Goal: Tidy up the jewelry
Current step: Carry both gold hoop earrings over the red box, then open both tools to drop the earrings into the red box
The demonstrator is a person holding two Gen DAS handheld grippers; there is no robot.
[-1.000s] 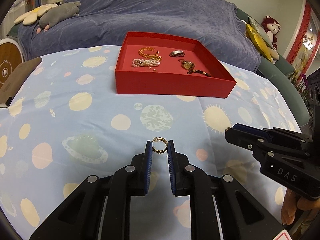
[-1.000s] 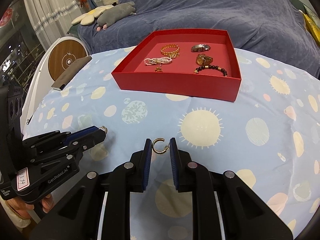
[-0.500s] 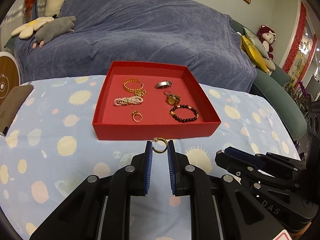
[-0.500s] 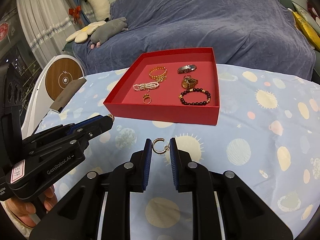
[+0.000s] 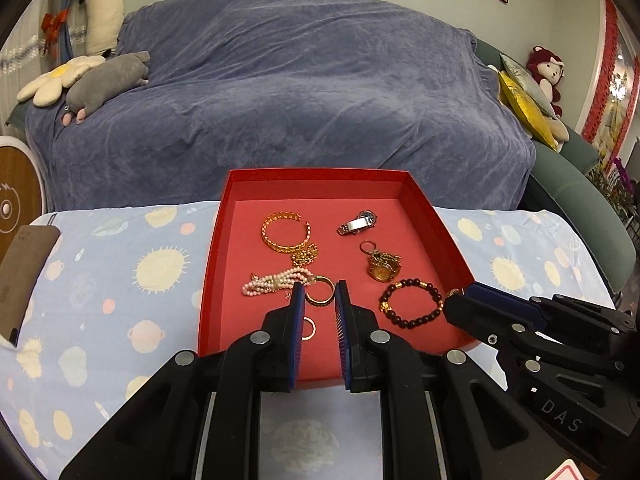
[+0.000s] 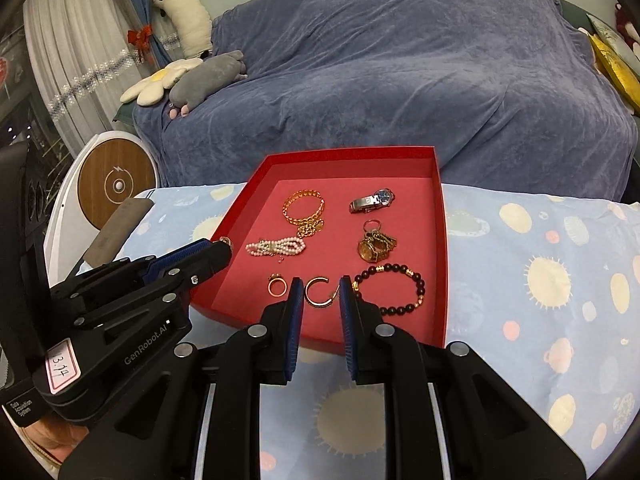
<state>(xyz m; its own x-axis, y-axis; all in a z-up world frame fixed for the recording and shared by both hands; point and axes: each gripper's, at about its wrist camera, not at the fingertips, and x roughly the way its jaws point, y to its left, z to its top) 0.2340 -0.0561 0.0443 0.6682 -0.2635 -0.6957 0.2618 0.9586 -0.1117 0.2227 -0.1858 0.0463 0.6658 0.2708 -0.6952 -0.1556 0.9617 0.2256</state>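
Each gripper is pinching a gold open-hoop earring: the left gripper its hoop, the right gripper its own, both hovering over the shallow red cardboard tray; judging by this, lowering and releasing inside is coming next

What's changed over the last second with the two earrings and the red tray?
Both hand-held grippers, left and right, carried their gold hoop earrings forward from the tablecloth to over the red tray. Grips unchanged; the tray's jewelry stayed put.
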